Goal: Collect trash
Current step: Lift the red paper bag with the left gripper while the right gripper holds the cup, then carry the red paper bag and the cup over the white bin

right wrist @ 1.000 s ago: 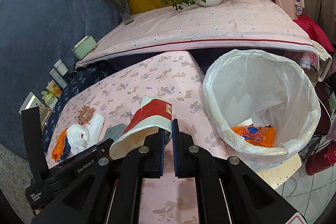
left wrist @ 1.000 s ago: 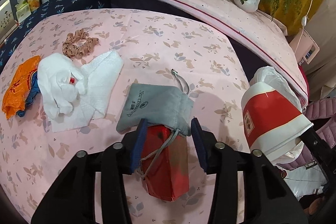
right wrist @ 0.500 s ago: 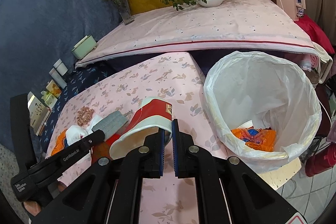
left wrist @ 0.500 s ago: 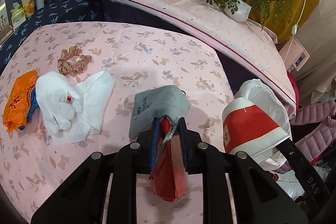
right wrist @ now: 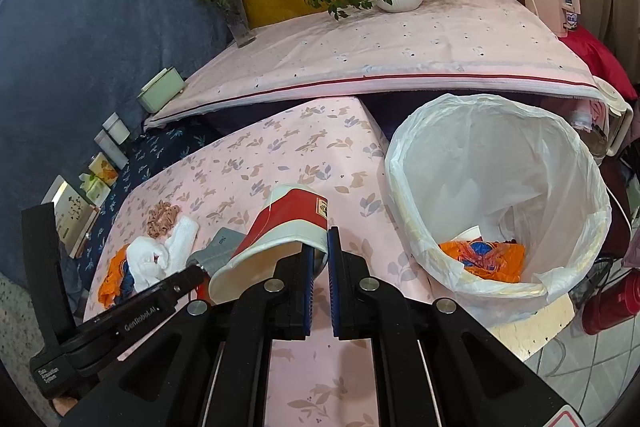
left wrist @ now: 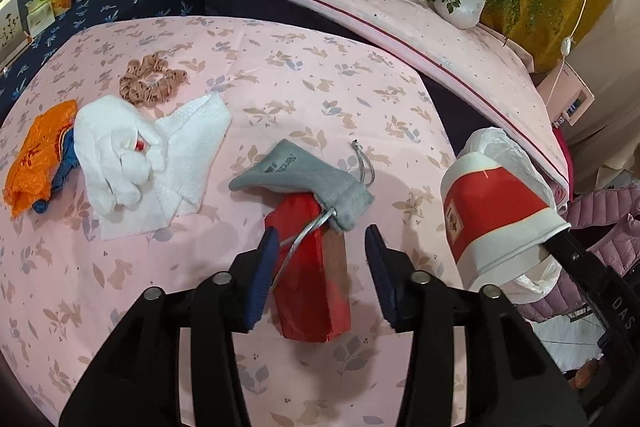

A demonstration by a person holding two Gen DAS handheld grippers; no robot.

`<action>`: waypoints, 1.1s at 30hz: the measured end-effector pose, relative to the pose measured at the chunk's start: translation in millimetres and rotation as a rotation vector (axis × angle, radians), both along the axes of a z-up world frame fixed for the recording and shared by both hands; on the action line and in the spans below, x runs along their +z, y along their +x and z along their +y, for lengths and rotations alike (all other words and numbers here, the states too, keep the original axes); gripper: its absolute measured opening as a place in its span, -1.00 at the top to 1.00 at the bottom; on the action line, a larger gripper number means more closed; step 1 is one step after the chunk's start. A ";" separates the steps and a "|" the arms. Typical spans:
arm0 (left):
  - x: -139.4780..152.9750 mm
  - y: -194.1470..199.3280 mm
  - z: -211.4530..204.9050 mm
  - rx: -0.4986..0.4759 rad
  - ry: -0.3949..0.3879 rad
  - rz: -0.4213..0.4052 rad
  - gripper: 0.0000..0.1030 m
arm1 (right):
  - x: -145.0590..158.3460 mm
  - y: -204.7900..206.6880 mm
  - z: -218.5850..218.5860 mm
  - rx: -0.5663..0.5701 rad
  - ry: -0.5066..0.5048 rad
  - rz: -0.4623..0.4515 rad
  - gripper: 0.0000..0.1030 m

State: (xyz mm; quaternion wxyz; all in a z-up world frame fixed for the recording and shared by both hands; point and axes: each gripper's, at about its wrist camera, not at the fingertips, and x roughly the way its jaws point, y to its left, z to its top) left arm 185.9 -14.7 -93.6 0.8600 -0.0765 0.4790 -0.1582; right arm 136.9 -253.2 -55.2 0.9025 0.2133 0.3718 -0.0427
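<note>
Carrying red-and-white paper cup (right wrist: 290,227) clenched in your right tongs (right wrist: 319,267); left tongs (left wrist: 320,261) released over red foil wrapper (left wrist: 310,267). Next: cup into white-lined bin (right wrist: 404,203).

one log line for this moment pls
left gripper: open over red foil packet | right gripper: shut on red-and-white paper cup | white-lined bin: ahead

Left gripper (left wrist: 320,259) spread wide above red packet (left wrist: 310,275) on pink tablecloth (left wrist: 280,75)

Grey drawstring pouch (left wrist: 300,183) draped over packet's far end, cord trailing toward left finger. White tissues (left wrist: 140,155), orange wrapper (left wrist: 34,155) and scrunchie (left wrist: 150,83) toward left edge. Red-and-white paper cup (left wrist: 496,215) held beyond right edge, before white bin bag (left wrist: 504,151)
</note>
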 end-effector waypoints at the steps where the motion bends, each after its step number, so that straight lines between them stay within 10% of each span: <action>1: -4.2 -3.6 0.0 -0.006 0.005 0.006 0.16 | -0.1 0.0 0.0 0.000 -0.001 0.000 0.87; 6: -24.9 -9.1 -3.4 -0.003 0.032 0.053 0.21 | -2.1 -1.8 1.8 0.005 0.002 0.007 0.87; 10: -23.2 -11.6 -3.2 -0.020 0.007 0.065 0.79 | -2.7 -4.5 3.8 0.008 -0.002 0.008 0.87; 24: 47.3 -40.9 -15.0 -0.063 -0.074 -0.045 0.79 | 25.2 -20.3 -5.2 -0.004 0.010 -0.062 0.87; 33: 34.5 -45.2 -4.1 -0.063 -0.127 0.035 0.78 | 27.8 -34.3 5.9 0.053 -0.009 -0.064 0.87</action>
